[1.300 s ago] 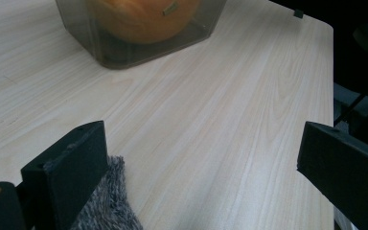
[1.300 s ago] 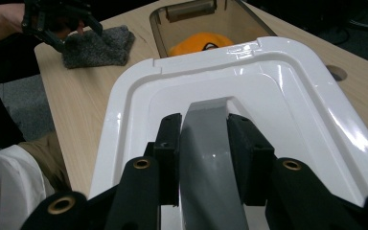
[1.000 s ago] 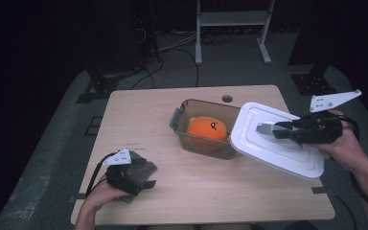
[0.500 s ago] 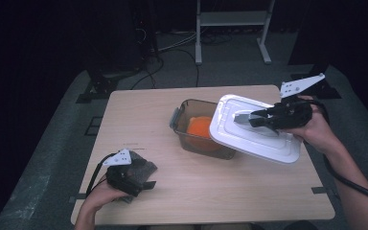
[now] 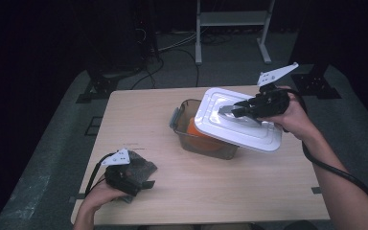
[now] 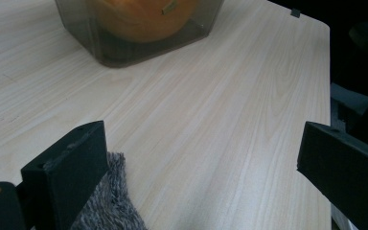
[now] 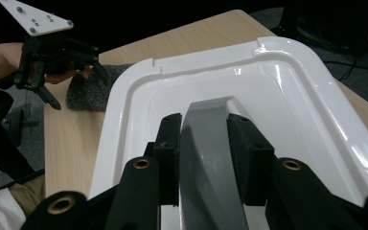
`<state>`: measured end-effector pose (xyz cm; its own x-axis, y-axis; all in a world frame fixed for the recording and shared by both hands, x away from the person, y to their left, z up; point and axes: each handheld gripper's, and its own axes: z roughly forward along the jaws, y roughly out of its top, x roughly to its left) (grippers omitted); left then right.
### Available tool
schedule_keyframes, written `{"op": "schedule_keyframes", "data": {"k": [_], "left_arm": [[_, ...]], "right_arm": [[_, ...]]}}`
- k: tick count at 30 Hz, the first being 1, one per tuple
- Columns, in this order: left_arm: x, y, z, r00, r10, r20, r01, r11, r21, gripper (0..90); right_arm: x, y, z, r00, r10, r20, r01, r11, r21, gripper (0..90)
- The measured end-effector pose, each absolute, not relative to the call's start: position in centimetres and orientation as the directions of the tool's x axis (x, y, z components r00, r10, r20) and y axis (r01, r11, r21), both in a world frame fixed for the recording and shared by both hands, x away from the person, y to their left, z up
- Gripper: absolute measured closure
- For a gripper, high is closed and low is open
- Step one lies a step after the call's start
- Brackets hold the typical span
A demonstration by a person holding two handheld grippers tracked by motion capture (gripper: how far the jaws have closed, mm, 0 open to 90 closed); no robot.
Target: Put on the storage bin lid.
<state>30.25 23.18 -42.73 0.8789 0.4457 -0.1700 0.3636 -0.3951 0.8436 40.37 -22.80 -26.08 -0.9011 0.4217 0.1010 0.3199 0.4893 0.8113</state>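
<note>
I have the right gripper (image 5: 239, 109) clamped on the lid's (image 5: 249, 136) grey handle (image 7: 211, 158), over the box (image 5: 184, 129) mid-surface; stiff, light, glossy plastic (slippery elsewhere). Left gripper (image 5: 141, 184) rests apart, near corner.

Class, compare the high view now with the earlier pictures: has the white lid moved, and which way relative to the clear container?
Yes. The white lid, clamped by its grey handle in the right tool, has moved left and now sits over the clear container, partly covering it.
</note>
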Motion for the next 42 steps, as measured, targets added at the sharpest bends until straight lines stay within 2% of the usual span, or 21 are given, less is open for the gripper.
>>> {"op": "schedule_keyframes", "data": {"k": [23,42], "left_arm": [[30.2,23.5,-42.6,0.88,0.444,-0.17,0.36,-0.39,0.847,2.8],[30.1,23.7,-42.8,0.879,0.444,-0.175,0.366,-0.391,0.844,2.7]], "right_arm": [[43.9,-18.5,-27.3,-0.91,0.398,0.116,0.328,0.518,0.79,65.9],[46.7,-15.4,-30.7,-0.922,0.359,0.145,0.336,0.557,0.759,65.9]]}}
